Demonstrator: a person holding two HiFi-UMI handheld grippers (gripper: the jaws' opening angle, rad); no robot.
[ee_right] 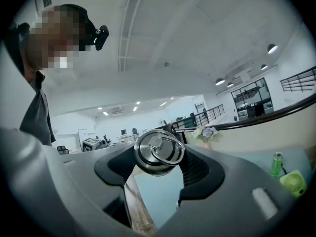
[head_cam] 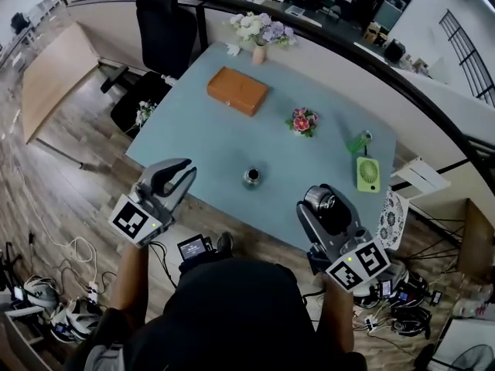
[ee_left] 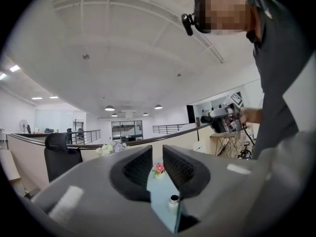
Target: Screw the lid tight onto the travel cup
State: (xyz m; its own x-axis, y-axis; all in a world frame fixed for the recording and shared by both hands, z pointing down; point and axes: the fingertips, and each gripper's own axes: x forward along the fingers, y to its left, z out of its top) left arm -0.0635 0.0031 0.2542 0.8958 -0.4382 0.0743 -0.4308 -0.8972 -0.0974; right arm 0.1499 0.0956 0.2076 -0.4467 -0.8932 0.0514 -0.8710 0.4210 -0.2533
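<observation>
The steel travel cup [head_cam: 252, 177] stands upright with its mouth uncovered on the pale blue table [head_cam: 216, 141], near the front edge. Through the slit between the left jaws it shows small [ee_left: 174, 201]. My left gripper [head_cam: 184, 167] hovers at the table's front left corner, left of the cup, shut with nothing in it [ee_left: 158, 164]. My right gripper [head_cam: 319, 199] is off the front edge, right of the cup, shut on the round steel lid [head_cam: 320, 200]. The lid [ee_right: 158, 152], with its ring handle on top, sits between the black pads.
On the table lie an orange box [head_cam: 237, 90], a vase of pale flowers [head_cam: 259, 33], a small pink flower pot [head_cam: 302, 121], a green bottle [head_cam: 359, 141] and a green fan [head_cam: 367, 173]. A black chair [head_cam: 165, 29] stands at the far left. Cables cover the floor.
</observation>
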